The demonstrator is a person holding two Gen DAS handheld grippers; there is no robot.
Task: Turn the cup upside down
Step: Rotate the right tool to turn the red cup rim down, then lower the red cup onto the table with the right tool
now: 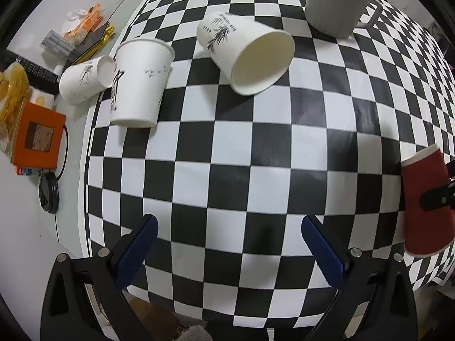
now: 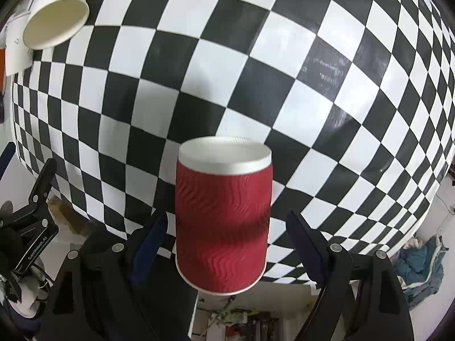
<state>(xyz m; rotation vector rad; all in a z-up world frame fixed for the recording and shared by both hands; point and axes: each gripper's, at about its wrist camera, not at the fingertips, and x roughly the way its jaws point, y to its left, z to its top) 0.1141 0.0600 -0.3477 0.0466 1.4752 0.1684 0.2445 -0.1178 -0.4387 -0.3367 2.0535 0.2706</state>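
Observation:
A red ribbed paper cup [image 2: 223, 221] stands upside down near the front edge of the checkered table [image 2: 256, 85], its white base facing up. My right gripper [image 2: 227, 236] is open, its fingers on either side of the cup and apart from it. The same cup [image 1: 426, 201] shows at the right edge of the left wrist view, with a right finger [image 1: 438, 196] beside it. My left gripper [image 1: 227, 244] is open and empty, low over the table's front edge, well left of the red cup.
On the table [image 1: 227, 147] a white paper cup [image 1: 250, 56] lies on its side, another white cup [image 1: 139, 82] stands, a third [image 1: 85, 78] lies at the left edge. A grey ribbed mug [image 1: 335, 2] stands far back. An orange box [image 1: 37, 136] and clutter sit left.

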